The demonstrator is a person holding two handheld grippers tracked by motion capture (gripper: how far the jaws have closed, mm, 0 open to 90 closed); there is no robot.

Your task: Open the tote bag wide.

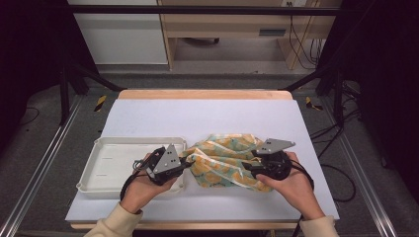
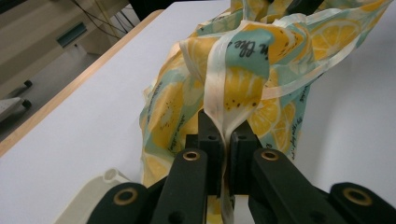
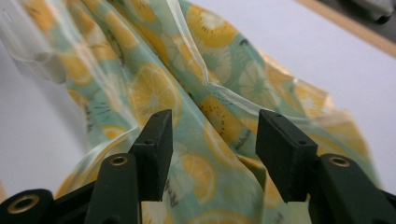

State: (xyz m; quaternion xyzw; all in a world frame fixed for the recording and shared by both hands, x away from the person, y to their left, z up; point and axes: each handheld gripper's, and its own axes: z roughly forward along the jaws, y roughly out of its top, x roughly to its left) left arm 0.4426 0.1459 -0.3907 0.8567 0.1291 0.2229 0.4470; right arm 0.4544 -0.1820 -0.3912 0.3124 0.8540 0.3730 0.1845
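Gripping a pale edge of the crumpled teal and yellow lemon-print plastic bag (image 1: 223, 159), my left hand-held gripper (image 1: 184, 167) sits at lower centre-left of the high view, its black jaws pressed together on the folded film. My left hand (image 1: 143, 185) comes up from the bottom edge beneath it, over the right end of a shallow white rectangular plastic tray (image 1: 106, 165) lying at the lower left of the white tabletop (image 1: 207, 116).

Seen from the left gripper view, the bag (image 2: 233, 84) rises from the clamped jaws at bottom centre toward the upper right of the frame, its cream seam strip pinched between the two pads, with the tray's rounded corner (image 2: 100, 184) showing at lower left.

My right hand-held gripper (image 1: 249, 169) lies at lower centre-right of the high view against the bag's right side, held by my right hand (image 1: 291, 185). From the right gripper view, its jaws stand well apart at the bottom of the frame, with the printed film (image 3: 187, 93) spread behind and between them; I cannot tell whether either pad touches it.

The bag rests in a heap on the tabletop between my two hand-held grippers, just right of the tray.
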